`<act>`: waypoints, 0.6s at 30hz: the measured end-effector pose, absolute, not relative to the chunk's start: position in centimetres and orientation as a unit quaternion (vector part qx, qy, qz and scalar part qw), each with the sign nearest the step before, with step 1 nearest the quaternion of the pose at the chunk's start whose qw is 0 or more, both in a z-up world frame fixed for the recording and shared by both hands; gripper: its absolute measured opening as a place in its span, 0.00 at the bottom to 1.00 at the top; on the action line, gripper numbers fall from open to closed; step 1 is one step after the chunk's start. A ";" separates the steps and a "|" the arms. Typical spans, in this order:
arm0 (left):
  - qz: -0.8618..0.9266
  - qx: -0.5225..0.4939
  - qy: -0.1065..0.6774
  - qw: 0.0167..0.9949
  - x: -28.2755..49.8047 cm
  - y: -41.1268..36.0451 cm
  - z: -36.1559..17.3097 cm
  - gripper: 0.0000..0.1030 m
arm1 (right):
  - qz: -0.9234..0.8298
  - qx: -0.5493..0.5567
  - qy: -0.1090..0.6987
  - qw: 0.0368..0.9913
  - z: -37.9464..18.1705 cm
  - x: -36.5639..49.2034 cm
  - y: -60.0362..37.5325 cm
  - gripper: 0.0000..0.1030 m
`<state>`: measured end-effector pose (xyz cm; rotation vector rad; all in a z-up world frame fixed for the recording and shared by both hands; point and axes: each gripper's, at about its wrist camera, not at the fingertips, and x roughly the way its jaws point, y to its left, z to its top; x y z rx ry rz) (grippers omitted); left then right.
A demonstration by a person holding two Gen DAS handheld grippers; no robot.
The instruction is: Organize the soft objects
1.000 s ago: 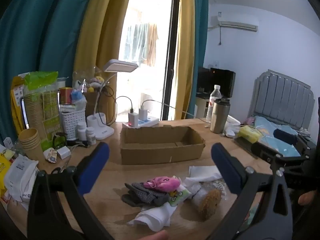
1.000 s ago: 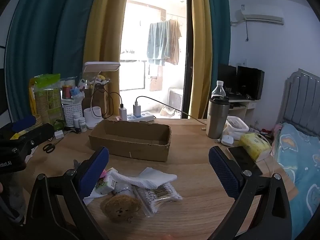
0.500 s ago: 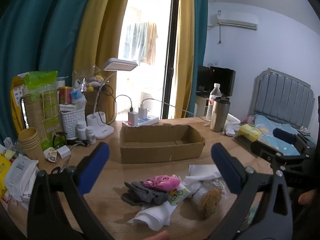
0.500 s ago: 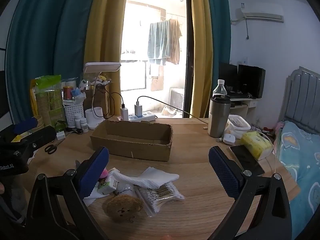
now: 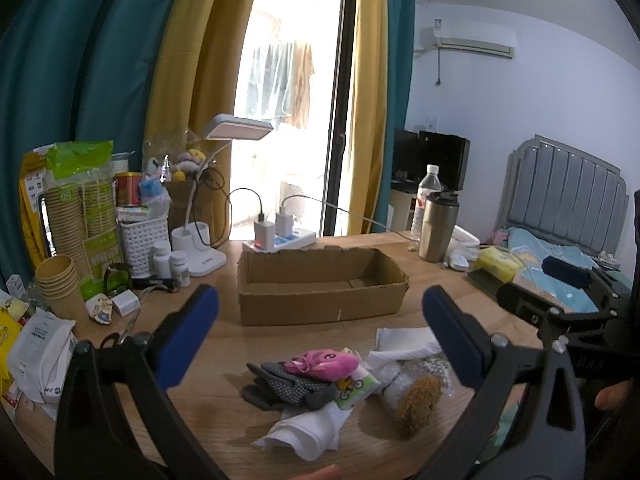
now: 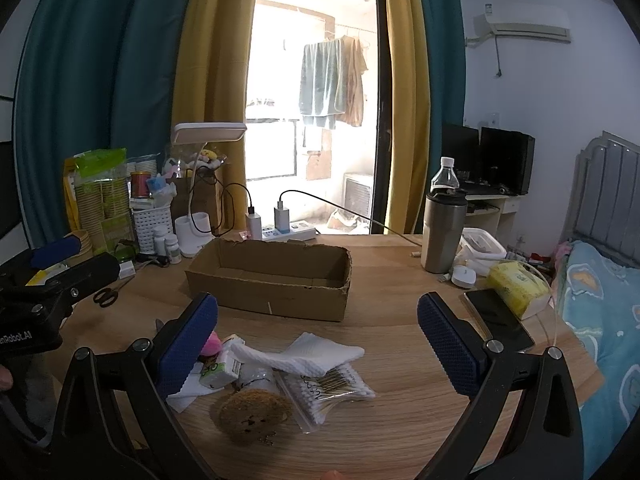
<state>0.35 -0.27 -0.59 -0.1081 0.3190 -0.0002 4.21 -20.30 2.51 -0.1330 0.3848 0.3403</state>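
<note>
- At the far left of the round wooden table (image 5: 224,392), a stack of brown paper cups (image 5: 60,284) stands beside a white lattice plastic basket (image 5: 144,242) and two small white pill bottles (image 5: 172,264).
- The left gripper (image 5: 320,336) hovers above the near part of the table, its blue-padded fingers (image 5: 188,336) spread wide with nothing between them.
- Under it lies the heap of soft things: a grey knitted glove (image 5: 284,388), with a pink plush toy (image 5: 322,362) lying on it, and a crumpled white cloth (image 5: 308,428) in front.
- Just right of those sit a brown furry round toy (image 5: 418,404) and a clear bag of cotton swabs (image 6: 332,390), partly under a folded white tissue (image 6: 316,354).
- Behind the heap, well apart from it, an open shallow brown cardboard box (image 5: 320,284) stands on the table, with nothing visible inside.
- The right gripper (image 6: 318,342) hangs over the same heap, its blue fingers (image 6: 448,350) fully parted and gripping nothing.
- Farther right stand a steel tumbler (image 6: 444,234), a yellow tissue pack (image 6: 518,288) and a black phone (image 6: 500,324).
</note>
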 end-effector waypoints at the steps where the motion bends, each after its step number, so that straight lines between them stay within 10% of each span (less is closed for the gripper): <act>1: 0.000 -0.054 0.159 0.986 0.4 -0.3 -0.6 1.00 | 0.168 -0.066 0.190 0.965 2.5 4.2 -20.3 0.99; 18: 0.002 -0.053 0.166 0.985 0.6 -0.2 -0.8 1.00 | 0.169 -0.067 0.191 0.965 2.5 4.2 -20.2 0.99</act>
